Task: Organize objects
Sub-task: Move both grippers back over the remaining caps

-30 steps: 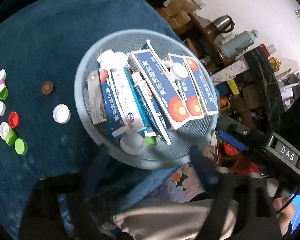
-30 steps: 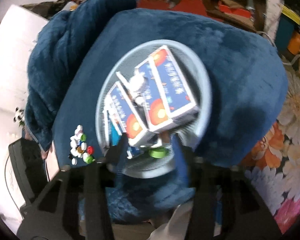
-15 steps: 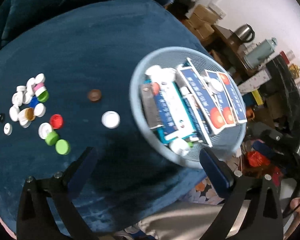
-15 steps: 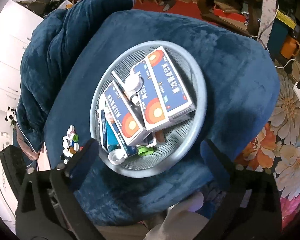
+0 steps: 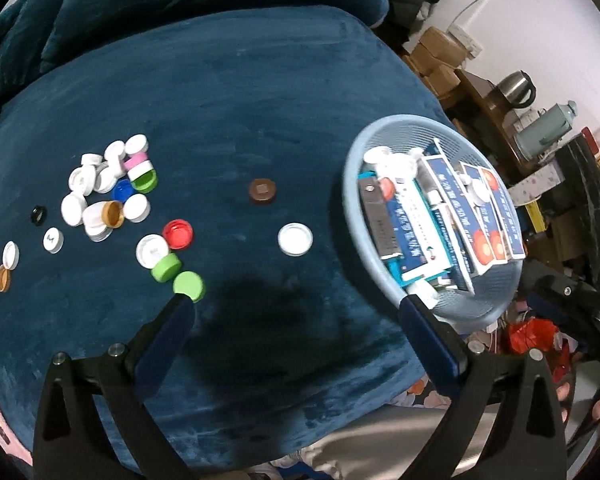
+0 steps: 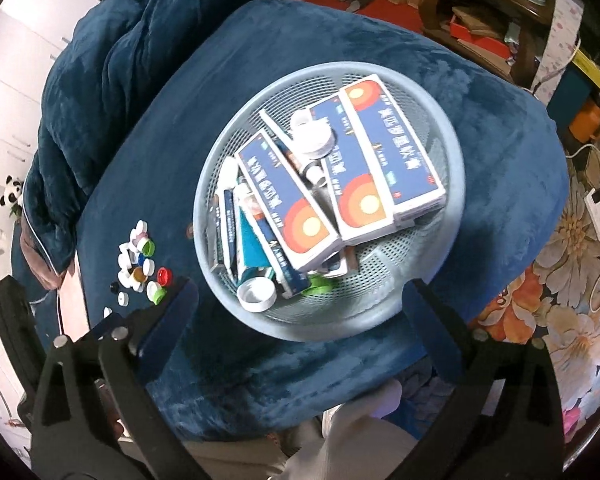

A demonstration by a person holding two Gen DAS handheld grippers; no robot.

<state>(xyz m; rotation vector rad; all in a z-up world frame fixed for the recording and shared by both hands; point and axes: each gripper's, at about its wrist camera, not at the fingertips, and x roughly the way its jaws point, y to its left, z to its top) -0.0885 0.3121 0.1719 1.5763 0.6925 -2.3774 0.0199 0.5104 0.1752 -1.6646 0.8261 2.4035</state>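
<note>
1. The left gripper (image 5: 296,306) stands wide with nothing between its fingers; its jaws have just been opening. The right gripper (image 6: 300,292) is equally wide and empty, and its jaws too have just been opening, above the basket (image 6: 456,184) and clear of its rim.
2. The loose caps (image 5: 108,196) lie ahead and to the left of the left gripper on the blue cloth (image 5: 240,80). A green cap (image 5: 188,286) sits just beside its left fingertip. A white cap (image 5: 295,239) and a brown cap (image 5: 262,191) lie apart from the cluster, straight ahead between the fingers.
3. The basket, packed with boxes (image 6: 392,148) and tubes, sits ahead and to the right of the left gripper, and directly ahead of the right one.
4. Caps look light, hard and smooth, so they will likely skid or flip under a glancing touch. Judged best grip: across the rim, fingers straddling opposite sides, closing gently. The plush cloth gives a little, which should help the fingertips get under an edge.
5. The boxes look light and crushable; take them across the narrow faces. The basket's mesh wall probably flexes, so hold it at the rim.
6. Both grippers point steeply down at the cloth, held above it and touching nothing.
</note>
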